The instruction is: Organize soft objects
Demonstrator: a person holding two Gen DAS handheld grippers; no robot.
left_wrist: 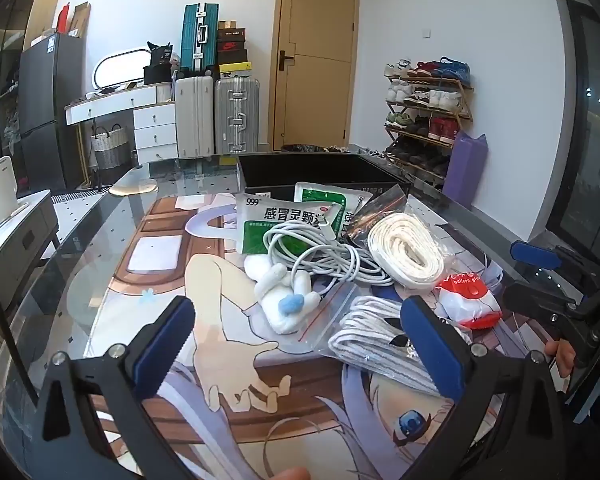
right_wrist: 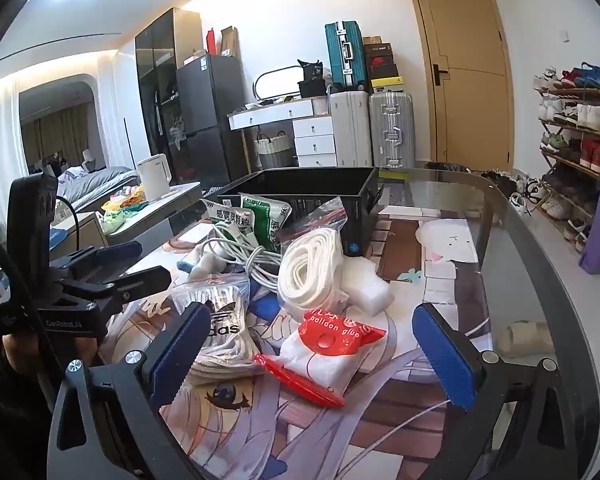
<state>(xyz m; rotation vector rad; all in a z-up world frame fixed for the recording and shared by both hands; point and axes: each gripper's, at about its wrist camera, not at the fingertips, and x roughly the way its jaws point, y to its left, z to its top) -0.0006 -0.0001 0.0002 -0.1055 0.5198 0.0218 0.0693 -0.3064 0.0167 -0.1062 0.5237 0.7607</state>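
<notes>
Blue-padded left gripper (left_wrist: 300,344) of yours spread wide over plush toy (left_wrist: 286,300), right gripper (right_wrist: 320,356) gaping above balloon glue packet (right_wrist: 324,352), both empty.

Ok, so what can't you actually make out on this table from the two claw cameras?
- Black box, both views: its inside is hidden by its front wall.
- Green medicine sachets, left wrist view: the white cable covers their lower text.
- Laces bag, left wrist view: partly behind a left claw finger.
- Small plush, right wrist view: mostly hidden behind the cable.
</notes>
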